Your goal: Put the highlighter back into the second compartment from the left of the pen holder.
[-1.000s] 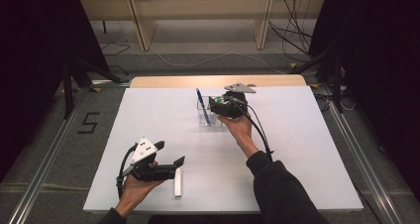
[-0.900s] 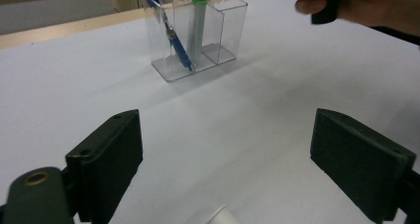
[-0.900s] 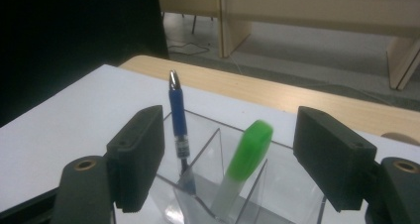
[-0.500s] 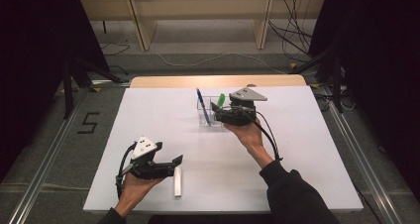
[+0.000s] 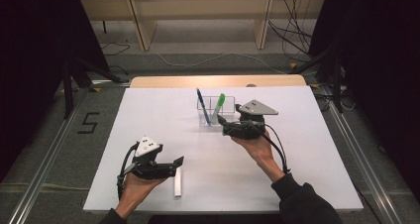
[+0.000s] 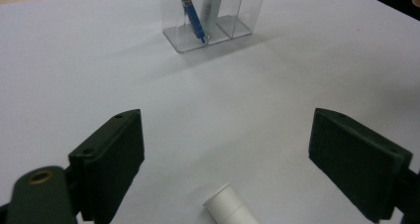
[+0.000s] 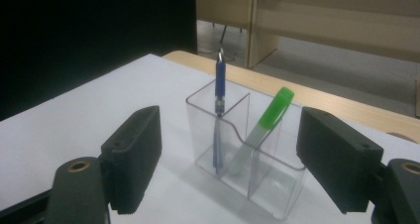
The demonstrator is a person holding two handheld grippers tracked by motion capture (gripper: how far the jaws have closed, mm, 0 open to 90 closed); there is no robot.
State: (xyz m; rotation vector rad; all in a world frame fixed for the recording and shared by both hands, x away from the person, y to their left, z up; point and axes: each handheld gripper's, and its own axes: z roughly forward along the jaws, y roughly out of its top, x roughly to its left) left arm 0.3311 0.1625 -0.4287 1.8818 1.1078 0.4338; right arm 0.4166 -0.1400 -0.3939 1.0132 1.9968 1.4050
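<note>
The white marker (image 5: 178, 181) is seen lying on the worktop (image 5: 148, 110) at the lower left of the high view, its long axis running up-frame, just right of the left gripper (image 5: 174, 164), whose jaws are spread and empty. In the left gripper view its capped end (image 6: 228, 208) lies between the jaws at bottom centre. The right gripper (image 5: 225, 129), also released, is well apart, beside the clear holder (image 5: 210, 119).

The holder (image 5: 214, 116) stands on the table (image 5: 307, 149), just ahead of the right gripper (image 5: 227, 125) and far ahead and to the right of the left gripper (image 5: 177, 165). In the holder, the pen (image 5: 202, 105) leans in the compartment farther to the right gripper's left, and the marker (image 5: 218, 105) in the next one over, both before its spread jaws. The tube (image 5: 177, 182) lies on the table just beneath the left gripper's spread jaws, well apart from the holder.
</note>
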